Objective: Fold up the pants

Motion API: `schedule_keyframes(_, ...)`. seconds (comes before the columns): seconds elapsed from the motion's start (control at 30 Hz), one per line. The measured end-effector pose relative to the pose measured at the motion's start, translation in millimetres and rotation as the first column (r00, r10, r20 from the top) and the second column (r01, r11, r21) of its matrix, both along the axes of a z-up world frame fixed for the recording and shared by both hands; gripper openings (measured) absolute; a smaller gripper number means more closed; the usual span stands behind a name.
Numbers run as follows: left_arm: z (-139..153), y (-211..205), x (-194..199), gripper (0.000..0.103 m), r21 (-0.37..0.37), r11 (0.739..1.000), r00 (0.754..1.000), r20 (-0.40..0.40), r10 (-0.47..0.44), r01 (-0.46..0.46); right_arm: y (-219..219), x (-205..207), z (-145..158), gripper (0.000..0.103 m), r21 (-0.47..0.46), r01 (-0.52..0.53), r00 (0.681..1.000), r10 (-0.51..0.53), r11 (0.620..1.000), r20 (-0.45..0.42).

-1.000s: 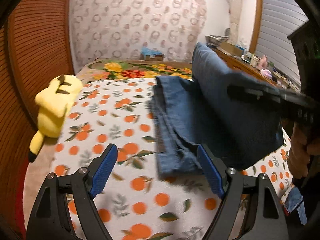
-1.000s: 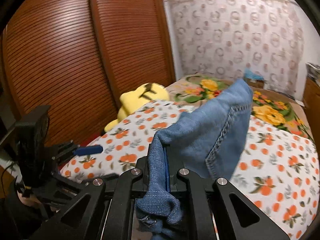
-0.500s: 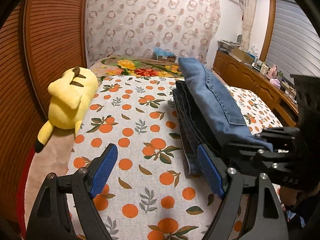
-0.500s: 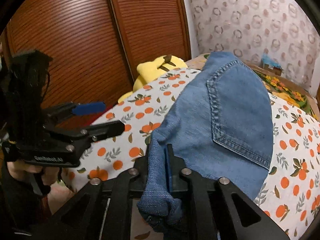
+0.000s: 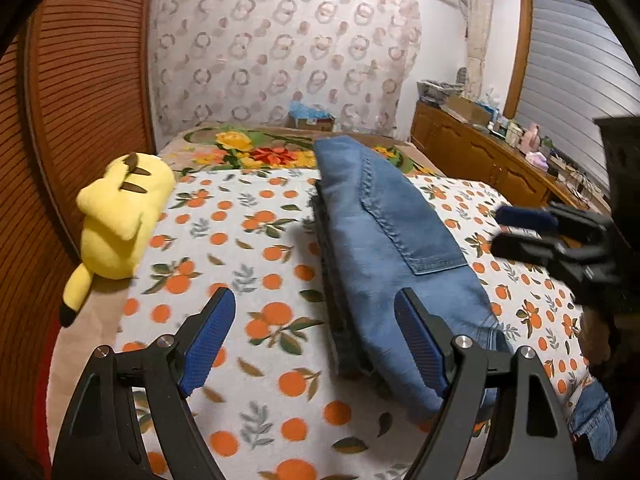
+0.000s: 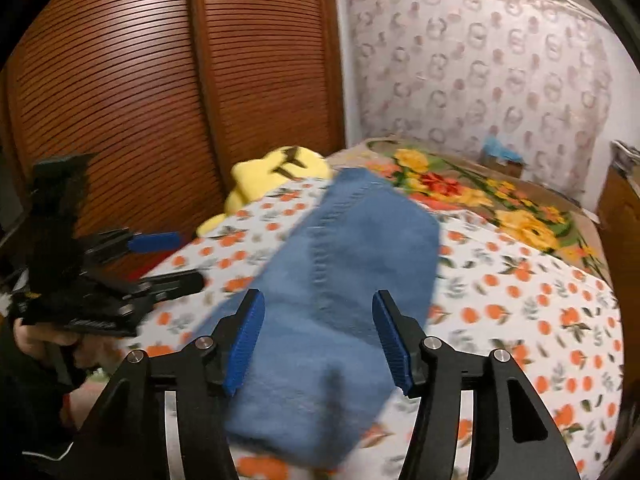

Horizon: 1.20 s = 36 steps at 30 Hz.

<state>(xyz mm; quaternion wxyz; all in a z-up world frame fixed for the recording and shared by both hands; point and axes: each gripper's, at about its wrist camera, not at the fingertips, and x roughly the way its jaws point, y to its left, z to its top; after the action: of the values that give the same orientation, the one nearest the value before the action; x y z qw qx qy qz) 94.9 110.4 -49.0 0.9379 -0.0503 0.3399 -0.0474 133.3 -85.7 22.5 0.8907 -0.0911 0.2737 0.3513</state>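
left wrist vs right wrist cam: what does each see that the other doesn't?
Left wrist only: the wooden dresser with clutter along the right wall, the window shutter, and the stacked layers along the jeans' left edge.

Right wrist only: the hand that carries the left gripper.

Both: the folded jeans on the orange-print sheet, the yellow plush toy, the wooden slatted doors, and the right gripper, jaws just opened, clear of the denim.

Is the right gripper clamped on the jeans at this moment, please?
No, the right gripper stands open, its blue pads clear of the jeans lying on the bed.
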Motion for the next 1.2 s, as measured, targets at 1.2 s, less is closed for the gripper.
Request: schedule_keyframes(1.2, -52.3, -18.8, 58.4, 0.057, -0.094, 0.995, 0.985, -0.168, -0.030, 0.014, 29.5, 162.3, -42.8, 0.085, 0.026, -0.169, 0.956, 0.170, 0.985, -0.239)
